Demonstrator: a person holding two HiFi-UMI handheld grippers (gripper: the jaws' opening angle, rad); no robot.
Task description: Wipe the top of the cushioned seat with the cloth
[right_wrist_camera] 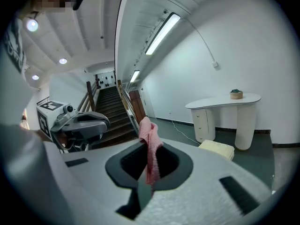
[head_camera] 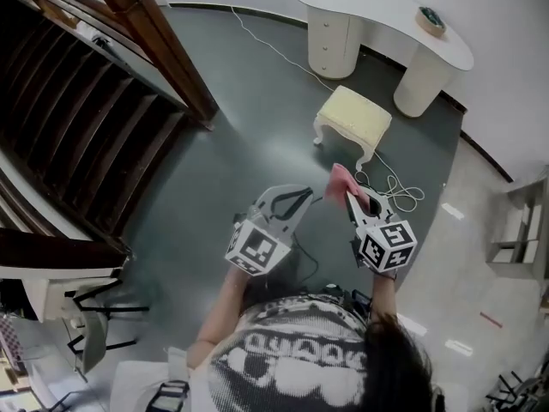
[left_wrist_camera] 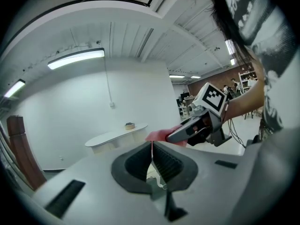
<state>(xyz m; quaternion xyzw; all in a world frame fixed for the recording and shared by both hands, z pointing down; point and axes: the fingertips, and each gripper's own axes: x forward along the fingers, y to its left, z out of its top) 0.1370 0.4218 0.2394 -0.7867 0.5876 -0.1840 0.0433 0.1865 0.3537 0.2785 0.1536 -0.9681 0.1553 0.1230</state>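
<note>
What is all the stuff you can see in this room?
Stool: one, cream, on the floor in front of the desk.
Desk: one, white, by the wall.
Round thing: one, tan and teal, on the desk's right end.
Stairs: one flight, dark wood, on the left.
Cable: one, white, across the floor past the stool.
Cloth: one, pink, clamped in the right gripper.
Left gripper: one, grey, shut and empty.
Right gripper: one, grey, shut on the cloth.

White desk (head_camera: 377, 11) stands well ahead of your right gripper (head_camera: 350, 196), a round object (head_camera: 431, 20) on it. Wooden staircase (head_camera: 86, 101) lies left of your left gripper (head_camera: 304, 197).
</note>
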